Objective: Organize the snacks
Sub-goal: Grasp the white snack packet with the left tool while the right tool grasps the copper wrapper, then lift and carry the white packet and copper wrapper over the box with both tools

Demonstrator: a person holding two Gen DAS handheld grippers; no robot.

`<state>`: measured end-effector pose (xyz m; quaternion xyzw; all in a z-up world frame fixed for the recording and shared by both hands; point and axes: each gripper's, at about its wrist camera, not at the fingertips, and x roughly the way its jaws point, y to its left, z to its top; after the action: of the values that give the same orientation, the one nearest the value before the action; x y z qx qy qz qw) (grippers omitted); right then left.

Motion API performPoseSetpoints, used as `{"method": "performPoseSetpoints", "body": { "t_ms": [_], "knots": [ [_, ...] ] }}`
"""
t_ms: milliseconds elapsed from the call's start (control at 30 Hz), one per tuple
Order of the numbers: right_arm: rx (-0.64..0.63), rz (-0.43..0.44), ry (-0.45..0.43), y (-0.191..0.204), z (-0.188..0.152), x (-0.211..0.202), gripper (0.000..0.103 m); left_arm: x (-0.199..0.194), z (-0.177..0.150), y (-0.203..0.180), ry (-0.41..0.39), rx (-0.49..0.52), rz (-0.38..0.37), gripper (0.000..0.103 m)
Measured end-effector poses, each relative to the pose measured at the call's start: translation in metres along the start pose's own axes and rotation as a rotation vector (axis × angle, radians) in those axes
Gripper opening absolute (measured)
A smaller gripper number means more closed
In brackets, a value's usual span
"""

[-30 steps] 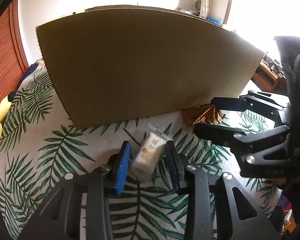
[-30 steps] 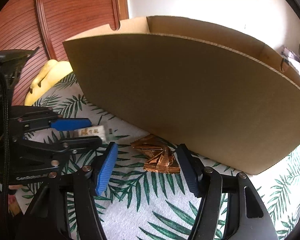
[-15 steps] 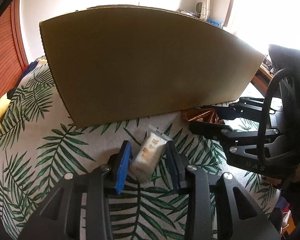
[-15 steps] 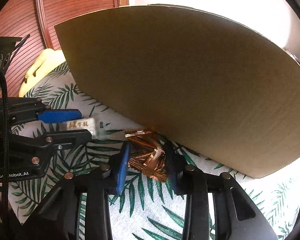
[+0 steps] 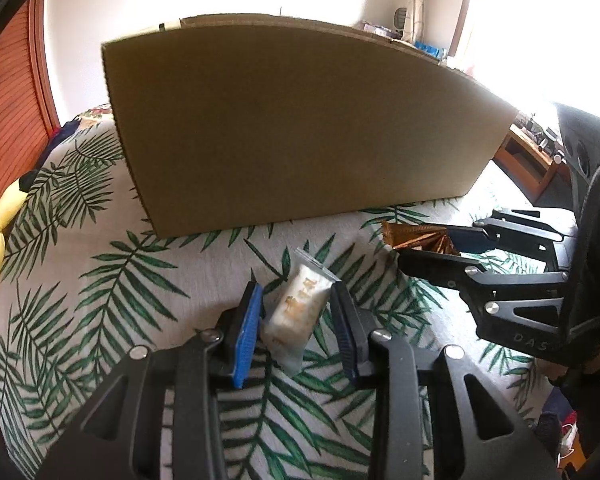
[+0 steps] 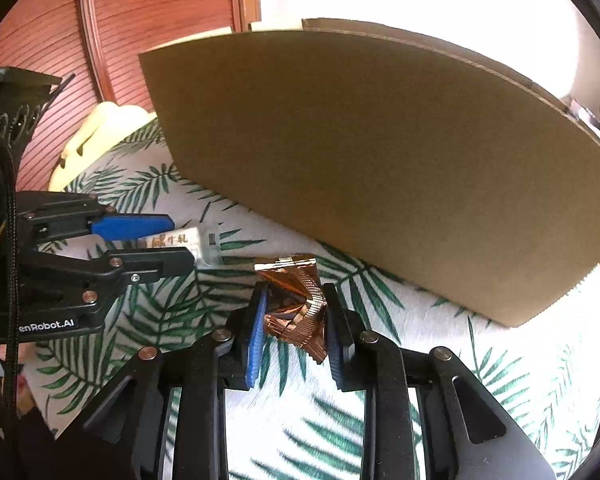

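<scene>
White snack packet (image 5: 298, 312), long axis pointing at the cardboard box (image 5: 300, 128), sits clamped in the left tool (image 5: 296, 316).

- I see a white snack packet (image 5: 298, 312) with gold letters, lying on the leaf-print cloth.
- A crumpled copper-foil snack (image 6: 296, 304) lies beside it.
- Behind both stands a cardboard box (image 5: 300, 128).

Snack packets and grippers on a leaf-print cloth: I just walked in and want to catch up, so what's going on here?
A person is tidying snacks with a handheld gripper in each hand. The left gripper is shut on a white snack packet. The right gripper has just been closing and now pinches a crinkled copper foil packet. Both packets sit low over the leaf-print cloth, in front of a tall cardboard box. Neither is in the box yet.
</scene>
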<state>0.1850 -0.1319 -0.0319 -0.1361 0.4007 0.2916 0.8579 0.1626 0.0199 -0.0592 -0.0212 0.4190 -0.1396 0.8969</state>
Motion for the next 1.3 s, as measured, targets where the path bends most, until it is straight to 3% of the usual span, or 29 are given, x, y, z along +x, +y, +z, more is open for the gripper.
{"method": "performPoseSetpoints", "body": {
  "t_ms": [733, 1300],
  "knots": [
    [0.051, -0.028, -0.163, 0.007, -0.026, -0.097, 0.025, -0.089, 0.006, -0.039, -0.150, 0.037, 0.019, 0.033],
    [0.041, -0.053, -0.243, 0.010, -0.020, -0.129, 0.026, -0.122, 0.027, -0.051, -0.248, 0.054, 0.017, 0.033]
  ]
}}
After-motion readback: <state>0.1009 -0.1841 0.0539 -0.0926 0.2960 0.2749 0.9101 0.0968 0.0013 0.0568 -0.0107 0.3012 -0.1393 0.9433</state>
